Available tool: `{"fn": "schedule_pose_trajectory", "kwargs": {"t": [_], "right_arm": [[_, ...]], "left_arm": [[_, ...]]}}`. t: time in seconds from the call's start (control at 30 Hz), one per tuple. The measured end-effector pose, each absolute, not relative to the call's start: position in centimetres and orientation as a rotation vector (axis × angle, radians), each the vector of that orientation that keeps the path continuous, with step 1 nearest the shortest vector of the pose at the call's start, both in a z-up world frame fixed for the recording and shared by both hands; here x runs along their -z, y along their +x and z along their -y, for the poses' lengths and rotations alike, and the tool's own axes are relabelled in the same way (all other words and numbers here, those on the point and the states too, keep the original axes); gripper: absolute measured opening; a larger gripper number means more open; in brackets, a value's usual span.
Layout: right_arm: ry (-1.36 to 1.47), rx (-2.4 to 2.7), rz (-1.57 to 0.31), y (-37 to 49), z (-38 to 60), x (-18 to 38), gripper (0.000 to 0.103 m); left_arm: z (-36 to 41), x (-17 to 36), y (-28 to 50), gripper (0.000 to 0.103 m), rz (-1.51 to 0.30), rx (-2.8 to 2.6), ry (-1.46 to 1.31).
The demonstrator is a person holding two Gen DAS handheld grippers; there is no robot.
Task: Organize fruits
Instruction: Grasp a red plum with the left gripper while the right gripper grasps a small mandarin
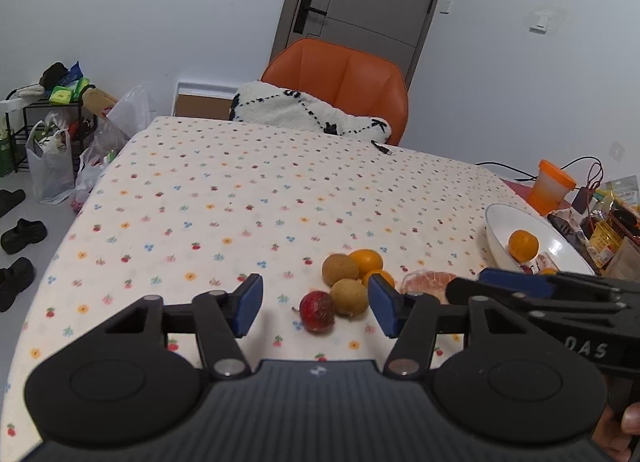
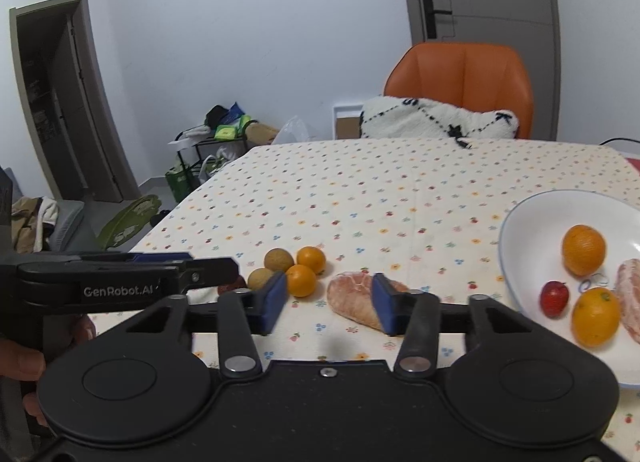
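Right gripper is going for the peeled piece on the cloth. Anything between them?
Nothing visible. The right gripper is open, with the peeled piece just beyond its fingertips. The oranges lie clear to its left, the bowl to its right.

Both grippers hover low, side by side, jaws spread wide and empty. The left gripper (image 1: 316, 308) sits at nine o'clock of the right gripper (image 2: 330, 308), each held in a hand (image 1: 618, 434).

"GenRobot.AI" in white on black side of left gripper (image 2: 208, 268), seen from right wrist view. Partial letters "DAS" on right gripper (image 1: 472, 282) body, left wrist view.
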State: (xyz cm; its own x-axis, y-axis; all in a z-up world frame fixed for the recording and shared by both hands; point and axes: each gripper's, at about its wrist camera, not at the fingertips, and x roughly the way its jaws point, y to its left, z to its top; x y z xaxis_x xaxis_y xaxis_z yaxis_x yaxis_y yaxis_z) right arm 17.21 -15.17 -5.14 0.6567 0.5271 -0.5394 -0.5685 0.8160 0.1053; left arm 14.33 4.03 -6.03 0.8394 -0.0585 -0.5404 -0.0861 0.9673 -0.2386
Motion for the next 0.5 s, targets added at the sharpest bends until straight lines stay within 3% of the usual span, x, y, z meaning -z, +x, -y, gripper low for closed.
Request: {"fn": "schedule_pose_trajectory", "kwargs": {"t": [0.23, 0.43, 0.5], "right_arm": [[-0.074, -0.656, -0.607, 17.9, 14.3, 5.5, 0.04], [-0.071, -0.68, -0.619, 18.2, 13.7, 6.0, 0.039], [-0.073, -0.686, -0.621, 18.3, 13.3, 6.2, 0.038]], "left_arm": [[-3.8, 6.5, 15.2, 0.043, -0.606, 0.014, -0.255], [-4.1, 7.5, 15.5, 0.018, -0.654, 0.017, -0.266], [-4.4, 7.6, 15.3, 0.017, -0.652, 0.01, -0.278]]}}
